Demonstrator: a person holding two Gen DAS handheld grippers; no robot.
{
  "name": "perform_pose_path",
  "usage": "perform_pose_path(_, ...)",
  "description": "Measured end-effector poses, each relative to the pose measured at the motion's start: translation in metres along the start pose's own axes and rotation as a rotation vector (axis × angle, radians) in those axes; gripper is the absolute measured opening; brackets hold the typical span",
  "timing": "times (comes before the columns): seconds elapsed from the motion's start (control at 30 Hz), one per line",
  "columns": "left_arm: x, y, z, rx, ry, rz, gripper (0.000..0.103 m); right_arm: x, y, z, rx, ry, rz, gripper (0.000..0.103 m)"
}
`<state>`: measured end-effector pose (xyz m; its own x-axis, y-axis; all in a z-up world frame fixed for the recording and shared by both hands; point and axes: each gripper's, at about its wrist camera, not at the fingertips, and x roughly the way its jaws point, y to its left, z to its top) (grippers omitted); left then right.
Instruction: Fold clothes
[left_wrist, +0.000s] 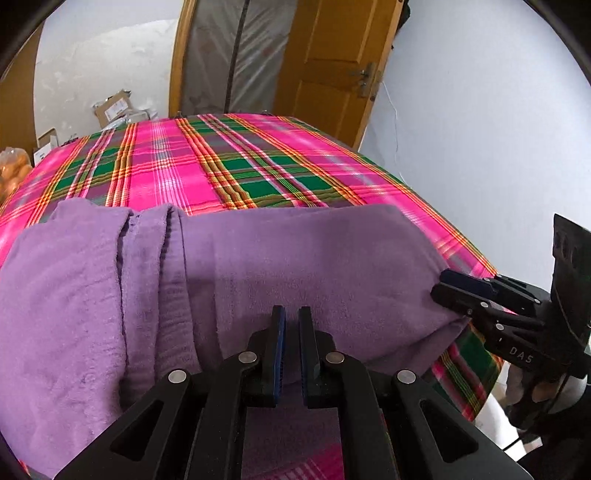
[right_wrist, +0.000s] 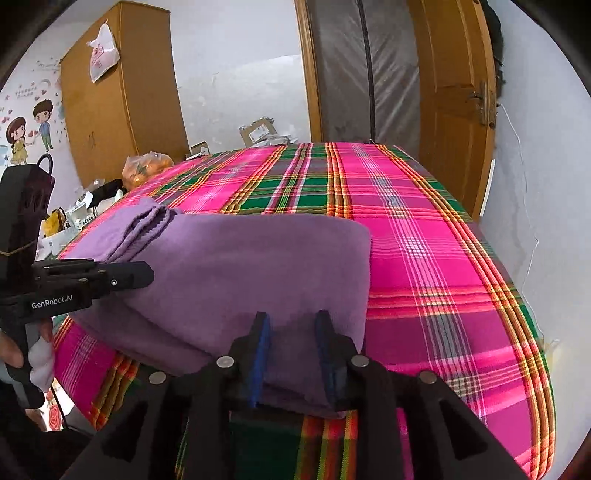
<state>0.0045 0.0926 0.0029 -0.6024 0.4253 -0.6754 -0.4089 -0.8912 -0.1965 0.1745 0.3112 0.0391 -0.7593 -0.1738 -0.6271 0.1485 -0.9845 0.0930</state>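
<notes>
— What is the left gripper (left_wrist: 291, 325) doing?
— Its jaws are nearly together, pinching the near edge of the purple cloth (left_wrist: 258, 266), with a fold of it between the pads.
— And the right gripper (right_wrist: 293, 325)?
— Its jaws stand apart. The cloth's near right corner lies between the fingers (right_wrist: 260, 350), but I cannot tell whether the pads press it.
— Where is the cloth?
— Folded on the plaid bedspread (right_wrist: 424, 240), just ahead of both grippers at the near edge of the bed.
— How does it lie?
— Its long axis runs crosswise, from one gripper to the other. Layered edges bunch ahead and left of the left gripper.
</notes>
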Motion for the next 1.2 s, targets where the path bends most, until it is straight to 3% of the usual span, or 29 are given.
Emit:
perform_pose_path(0.23, 0.0, -0.003, -0.001, 0.013, -0.002, 0.017, 0.007, -0.002, 0.011, -0.002, -0.045, -0.011, -0.042, 0.031)
perform_pose_path(0.5, -0.004, -0.013, -0.006, 0.055, -0.012, 0.029, 0.007, 0.016, 0.053, 0.004, -0.097, -0.016, 0.063, 0.033)
perform_pose_path(0.63, -0.005, -0.009, -0.009, 0.044, -0.012, -0.001, 0.007, 0.013, 0.039, 0.003, -0.063, -0.011, 0.079, 0.029)
perform_pose_path(0.87, -0.01, -0.006, -0.013, 0.039, -0.025, -0.018, 0.007, -0.001, -0.006, 0.001, 0.062, -0.021, 0.0, 0.025)
perform_pose_path(0.97, -0.013, -0.006, -0.012, 0.036, -0.023, -0.014, 0.007, -0.001, -0.01, 0.011, 0.08, -0.036, -0.029, 0.026)
perform_pose_path(1.07, -0.016, -0.002, -0.01, 0.028, -0.029, -0.005, 0.007, 0.007, -0.005, 0.031, 0.07, -0.048, -0.001, 0.027)
perform_pose_path(1.2, -0.014, 0.007, -0.006, -0.006, -0.023, 0.009, 0.007, 0.034, 0.006, 0.055, 0.063, 0.001, 0.03, 0.027)
